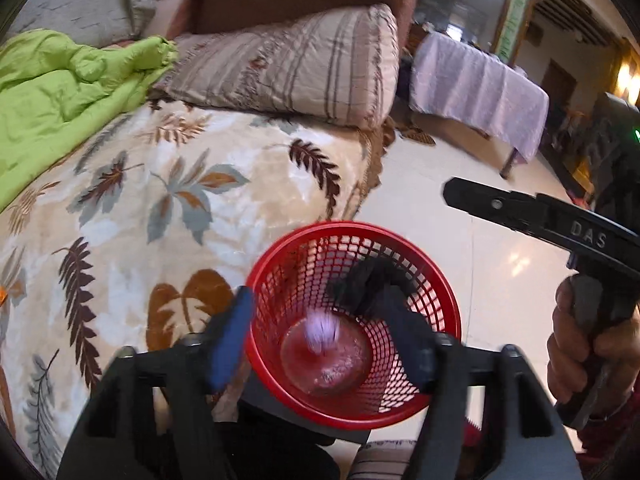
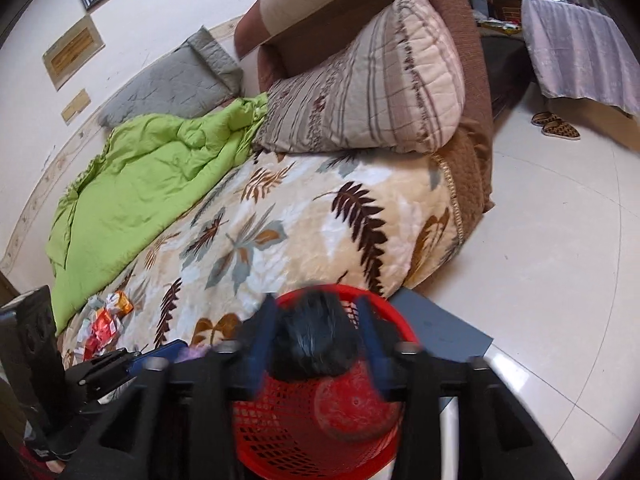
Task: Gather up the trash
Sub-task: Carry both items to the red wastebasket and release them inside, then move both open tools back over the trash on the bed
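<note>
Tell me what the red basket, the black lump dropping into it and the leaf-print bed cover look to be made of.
Red basket: moulded plastic, by its glossy lattice wall and solid rim. Black lump: soft and crumpled with a faint sheen, perhaps thin plastic film or cloth; blur leaves it open. Leaf-print bed cover: plush fleece-like fabric, with a soft matte nap and gentle creases.

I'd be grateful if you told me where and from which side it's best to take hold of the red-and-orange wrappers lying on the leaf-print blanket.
Probably take the wrappers from above, pinching a raised, crumpled fold near the middle of the pile. They lie flat and loose on the soft blanket, beside the green quilt, so a sideways approach would likely just push them along.
</note>
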A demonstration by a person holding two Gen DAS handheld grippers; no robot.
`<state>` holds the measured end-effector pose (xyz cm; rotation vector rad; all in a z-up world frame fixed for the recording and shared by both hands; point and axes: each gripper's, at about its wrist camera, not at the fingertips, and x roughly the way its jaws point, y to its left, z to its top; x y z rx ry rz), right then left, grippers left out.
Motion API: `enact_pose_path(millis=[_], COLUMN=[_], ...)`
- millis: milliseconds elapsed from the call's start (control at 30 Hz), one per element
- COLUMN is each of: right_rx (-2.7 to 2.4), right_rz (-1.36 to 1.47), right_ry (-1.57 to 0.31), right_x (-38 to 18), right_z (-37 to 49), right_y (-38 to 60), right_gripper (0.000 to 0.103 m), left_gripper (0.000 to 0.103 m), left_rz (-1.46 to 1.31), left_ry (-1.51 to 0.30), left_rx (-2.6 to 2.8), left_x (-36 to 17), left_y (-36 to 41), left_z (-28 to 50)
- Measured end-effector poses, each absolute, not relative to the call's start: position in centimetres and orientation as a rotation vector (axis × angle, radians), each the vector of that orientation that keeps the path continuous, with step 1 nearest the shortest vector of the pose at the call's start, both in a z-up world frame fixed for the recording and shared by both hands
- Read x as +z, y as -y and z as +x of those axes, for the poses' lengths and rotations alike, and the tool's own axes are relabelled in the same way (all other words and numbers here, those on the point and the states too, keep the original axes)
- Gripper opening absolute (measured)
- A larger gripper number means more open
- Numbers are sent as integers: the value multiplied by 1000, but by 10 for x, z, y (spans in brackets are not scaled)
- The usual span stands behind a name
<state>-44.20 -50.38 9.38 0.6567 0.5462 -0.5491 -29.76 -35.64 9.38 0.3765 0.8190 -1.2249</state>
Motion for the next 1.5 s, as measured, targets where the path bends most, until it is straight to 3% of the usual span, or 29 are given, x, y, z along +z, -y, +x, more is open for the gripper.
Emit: enact_pose_path(millis=[133, 267, 633, 1167, 1500], right_rx=[-560, -518, -221, 157, 243], right_rz=[616, 590, 478, 414, 488], right_ry=[-507, -469, -457, -703, -823], right_x=[103, 113, 138, 137, 99], right_z=[-452, -449, -391, -275, -145], right_y=[502, 493, 402, 269, 247], right_gripper=[63, 63, 63, 63, 63], left_gripper=[67, 76, 80, 81, 81], left_rz=[378, 360, 216, -56, -165], left_ry=[-786, -712, -677, -689, -779], left_rx=[-1181, -1099, -820, -412, -266], left_x=[107, 125, 149, 138, 98], left_y=[345, 313, 174, -16, -64], left_z=[-298, -298, -268, -185, -118])
